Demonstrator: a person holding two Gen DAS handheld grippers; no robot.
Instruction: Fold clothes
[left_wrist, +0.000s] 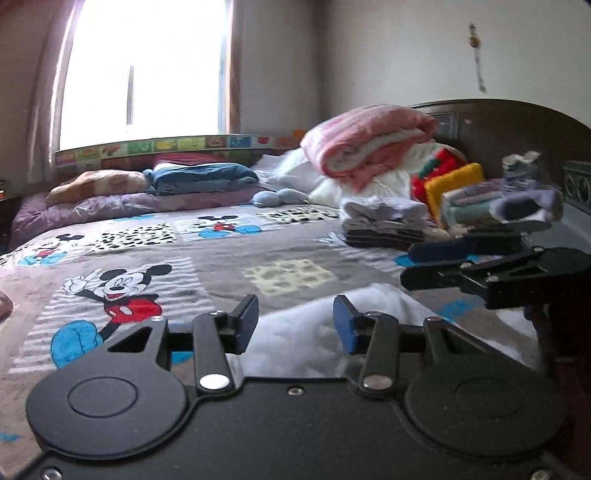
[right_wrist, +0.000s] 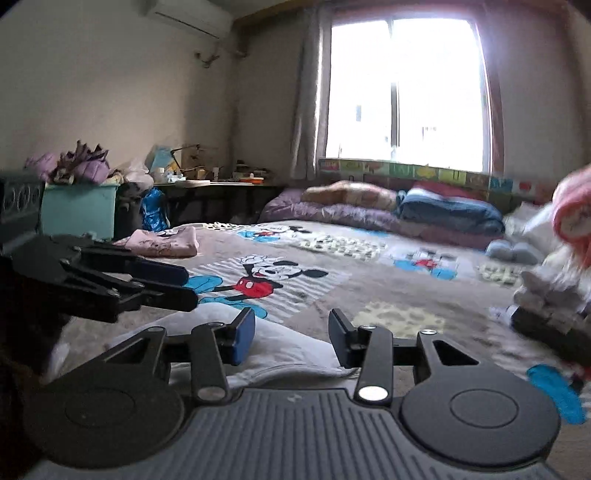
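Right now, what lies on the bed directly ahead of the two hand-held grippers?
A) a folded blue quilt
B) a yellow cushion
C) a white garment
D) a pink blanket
C: a white garment lies on the bedspread just beyond the open left hand-held gripper and, in the right wrist view, the open right hand-held gripper.

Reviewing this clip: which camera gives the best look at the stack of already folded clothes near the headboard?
The left wrist view. The folded stack sits there whole, beside the pink rolled blanket and in front of the headboard, only slightly soft. The right wrist view catches the folded stack at its right edge, cut off and heavily motion-blurred.
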